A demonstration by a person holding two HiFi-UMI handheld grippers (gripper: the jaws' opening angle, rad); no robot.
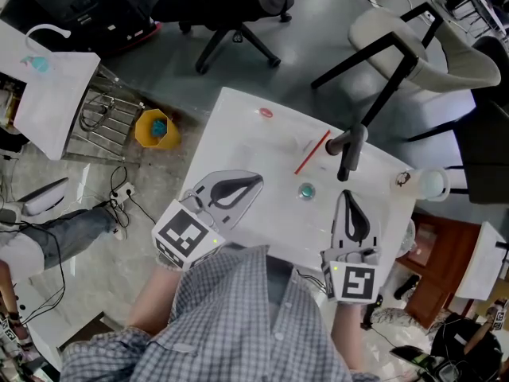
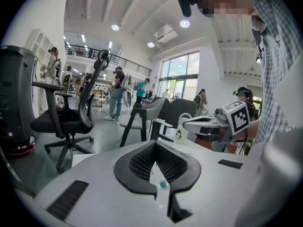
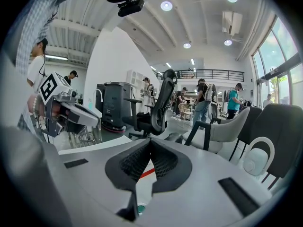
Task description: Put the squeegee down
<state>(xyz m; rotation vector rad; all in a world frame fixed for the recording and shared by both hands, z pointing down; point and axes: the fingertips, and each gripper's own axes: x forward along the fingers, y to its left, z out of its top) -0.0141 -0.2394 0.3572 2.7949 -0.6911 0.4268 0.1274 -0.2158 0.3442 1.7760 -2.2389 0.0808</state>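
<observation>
White is the table (image 1: pixel 238 134), and the squeegee (image 1: pixel 348 151) is laid flat on it toward the far right part: a black handle with a thin red strip running off toward 8 o'clock. It is touched by neither gripper.

The right gripper (image 1: pixel 347 196) is held at 6 o'clock of the squeegee, near it but apart, with the tips pointed at the handle. Its jaws are seen pressed together with nothing between them in the right gripper view (image 3: pixel 150 142), where a piece of the red strip (image 3: pixel 147 173) is glimpsed through the gap below the tips.

The left gripper (image 1: pixel 256 181) is held over the table's near left part, at 8 o'clock of the squeegee and well apart from it. Its jaws are likewise clenched on nothing in the left gripper view (image 2: pixel 154 144).

A small teal disc (image 1: pixel 306 190) is placed between the two grippers, and a small red disc (image 1: pixel 266 113) lies toward the far edge at 11 o'clock. A white mug (image 1: pixel 429 183) is seen at the table's right edge, at 3 o'clock. On the floor at 9 o'clock a yellow bin (image 1: pixel 155 128) is stood.
</observation>
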